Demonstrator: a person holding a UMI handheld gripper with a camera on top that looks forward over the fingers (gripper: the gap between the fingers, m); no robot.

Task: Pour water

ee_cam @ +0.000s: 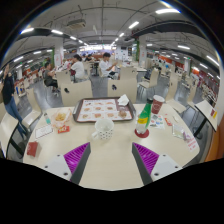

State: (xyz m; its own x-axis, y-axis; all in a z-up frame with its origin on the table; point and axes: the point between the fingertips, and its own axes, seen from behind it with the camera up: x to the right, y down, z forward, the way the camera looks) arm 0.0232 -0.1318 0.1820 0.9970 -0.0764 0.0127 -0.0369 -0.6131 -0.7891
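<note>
I am holding my tongs (110, 160) wide open, empty | approaching green bottle (144, 119) on bench (110, 165) | aiming squarely at its mid-body, beside white cup (104, 129)

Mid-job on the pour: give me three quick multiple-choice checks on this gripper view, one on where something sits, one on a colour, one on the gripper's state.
1. Where does the green bottle stand?
A. On the table beyond the fingers, beside the tray
B. Clamped between the fingers
C. On the floor under a chair

2. What colour is the bottle's cap?
A. Blue
B. Red
C. White

3. What is the gripper doing?
A. Shut on the bottle
B. Shut on the white cup
C. Open, holding nothing

Answers:
1. A: the bottle stands upright on the table, at the end of the tray, well ahead of the fingers.
2. B: the cap shows red above the green body.
3. C: the fingers stand apart with bare table between them; the white cup stands beyond them.
</note>
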